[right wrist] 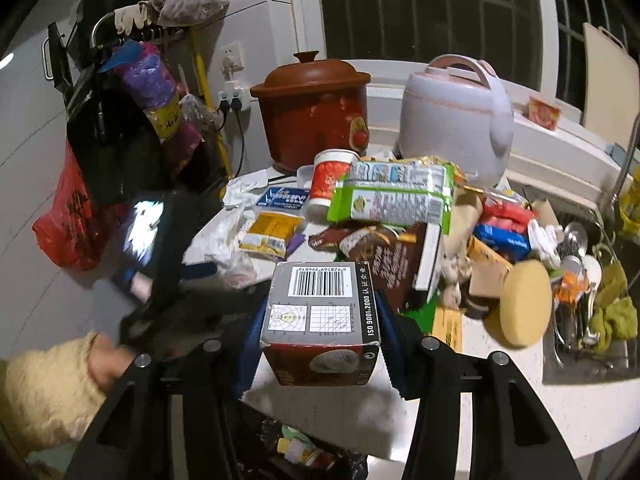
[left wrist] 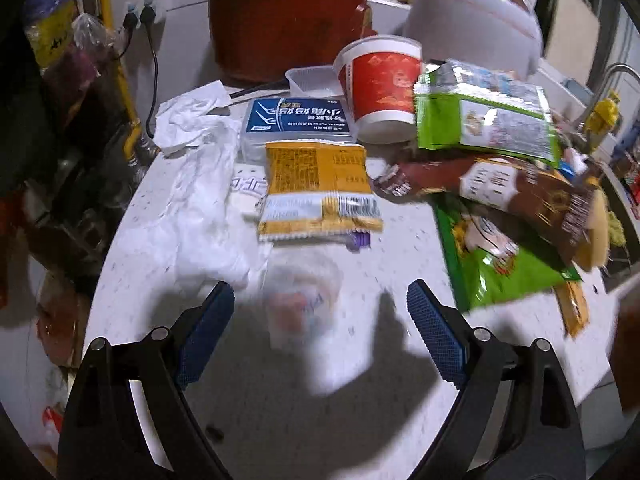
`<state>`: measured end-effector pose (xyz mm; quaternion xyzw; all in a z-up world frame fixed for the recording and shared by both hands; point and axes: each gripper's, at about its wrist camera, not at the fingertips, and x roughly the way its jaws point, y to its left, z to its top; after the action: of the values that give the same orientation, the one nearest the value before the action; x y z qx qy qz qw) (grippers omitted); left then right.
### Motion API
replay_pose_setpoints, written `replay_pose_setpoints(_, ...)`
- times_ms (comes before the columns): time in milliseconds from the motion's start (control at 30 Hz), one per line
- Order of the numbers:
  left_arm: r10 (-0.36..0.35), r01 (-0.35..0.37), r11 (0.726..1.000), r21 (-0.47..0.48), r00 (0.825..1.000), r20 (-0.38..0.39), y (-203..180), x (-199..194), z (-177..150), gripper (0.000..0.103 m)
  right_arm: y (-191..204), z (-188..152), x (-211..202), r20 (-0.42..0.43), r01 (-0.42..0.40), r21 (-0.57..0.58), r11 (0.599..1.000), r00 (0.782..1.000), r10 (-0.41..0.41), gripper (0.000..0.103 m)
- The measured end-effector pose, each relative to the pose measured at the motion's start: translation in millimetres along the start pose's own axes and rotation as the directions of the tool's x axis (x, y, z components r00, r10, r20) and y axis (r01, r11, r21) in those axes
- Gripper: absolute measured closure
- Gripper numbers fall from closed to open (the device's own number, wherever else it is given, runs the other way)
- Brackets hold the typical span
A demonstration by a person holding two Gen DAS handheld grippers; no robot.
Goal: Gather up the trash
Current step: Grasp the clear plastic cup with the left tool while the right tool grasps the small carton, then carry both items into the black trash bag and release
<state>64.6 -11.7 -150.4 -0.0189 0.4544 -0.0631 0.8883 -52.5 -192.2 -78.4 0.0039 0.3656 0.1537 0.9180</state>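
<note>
A cluttered white desk (left wrist: 400, 248) holds snack wrappers, a red paper cup (left wrist: 378, 84) near its back edge beside a small clear plastic tray (left wrist: 310, 80), and a blue floss box (left wrist: 298, 118); what the cup and tray contain cannot be seen. The left tool (left wrist: 320, 312) hangs with jaws apart over a crumpled clear plastic bag (left wrist: 304, 300), not touching it. The right tool (right wrist: 320, 344) is clamped on a small barcoded carton (right wrist: 320, 312), lifted above the desk's near edge, with a sink (right wrist: 592, 320) of utensils at the right end.

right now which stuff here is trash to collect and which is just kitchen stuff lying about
Trash:
- small box, in the right gripper
- yellow wrapper
- green packets
- brown bag
- paper cup
- crumpled tissue

Lying about:
- clay pot
- rice cooker
- utensils by the sink
</note>
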Motion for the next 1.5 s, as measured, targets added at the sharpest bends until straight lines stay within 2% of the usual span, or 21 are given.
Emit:
replay_pose_setpoints(33,-0.004,0.004,1.000,-0.011,1.000,-0.007,1.2,4.1,1.4,0.027,-2.6,-1.3,-1.4,-0.001,0.000,0.007,1.000,1.000,0.000,0.052)
replay_pose_setpoints(67,-0.005,0.005,1.000,-0.017,1.000,0.015,2.5,3.1,2.6,0.041,-5.2,-2.3,-2.7,-0.001,0.001,0.015,1.000,1.000,-0.001,0.052)
replay_pose_setpoints(100,-0.013,0.014,1.000,-0.021,1.000,0.015,4.1,1.3,1.8,0.063,-7.3,-3.1,-3.8,0.000,0.002,0.019,1.000,1.000,-0.002,0.052)
replay_pose_setpoints(133,-0.016,0.017,1.000,-0.023,1.000,0.020,5.0,-0.6,2.3,0.066,-9.8,-4.0,-4.7,0.000,0.005,0.024,1.000,1.000,-0.005,0.052)
replay_pose_setpoints(333,-0.115,0.116,0.992,-0.051,0.993,0.038,10.0,-18.7,-6.7,0.066,-17.0,-2.7,-3.9,0.001,-0.011,0.046,0.999,1.000,0.011,0.052)
replay_pose_setpoints(567,-0.244,0.246,0.969,-0.021,0.967,0.068,21.1,-88.7,-36.7,0.066,6.6,0.7,-8.1,-0.013,-0.110,-0.036,0.993,0.994,0.110,0.052)
replay_pose_setpoints(667,-0.271,0.271,0.962,0.001,0.962,0.028,29.7,-115.2,-65.0,0.067,24.0,-7.7,-10.7,-0.063,-0.199,-0.086,0.976,0.979,0.194,0.052)
replay_pose_setpoints(800,-0.257,0.257,0.966,-0.011,0.961,-0.097,43.6,-120.0,-113.0,0.067,53.1,-32.3,-4.8,-0.184,-0.293,-0.174,0.940,0.947,0.262,0.052)
replay_pose_setpoints(900,-0.236,0.232,0.972,-0.046,0.949,-0.210,52.2,-99.1,-154.9,0.066,70.0,-59.9,13.0,-0.288,-0.341,-0.204,0.918,0.917,0.277,0.052)
replay_pose_setpoints(1033,-0.205,0.175,0.977,-0.121,0.925,-0.319,67.6,-56.9,-199.5,0.067,80.1,-103.1,46.4,-0.389,-0.340,-0.207,0.918,0.889,0.242,0.052)
replay_pose_setpoints(1133,-0.177,0.142,0.983,-0.118,0.910,-0.374,72.0,-22.9,-227.5,0.066,77.6,-140.9,76.1,-0.464,-0.328,-0.181,0.927,0.860,0.213,0.052)
replay_pose_setpoints(1267,-0.174,0.134,0.983,-0.126,0.896,-0.408,75.2,27.0,-260.1,0.066,75.0,-199.6,125.7,-0.560,-0.294,-0.181,0.938,0.815,0.148,0.052)
replay_pose_setpoints(1367,-0.182,0.120,0.979,-0.165,0.877,-0.444,77.3,74.5,-285.8,0.066,70.1,-242.7,168.7,-0.622,-0.264,-0.145,0.954,0.774,0.119,0.052)
replay_pose_setpoints(1433,-0.153,0.093,0.984,-0.150,0.870,-0.468,75.9,102.8,-298.3,0.066,67.5,-268.9,198.5,-0.657,-0.240,-0.129,0.962,0.747,0.098,0.052)
replay_pose_setpoints(1467,-0.130,0.073,0.988,-0.133,0.861,-0.492,74.1,121.9,-306.6,0.060,66.4,-283.9,215.4,-0.675,-0.218,-0.141,0.966,0.734,0.067,0.052)
replay_pose_setpoints(1500,-0.109,0.055,0.991,-0.120,0.852,-0.513,74.5,133.3,-311.1,0.046,64.5,-292.0,224.7,-0.687,-0.207,-0.140,0.968,0.725,0.056,0.048)
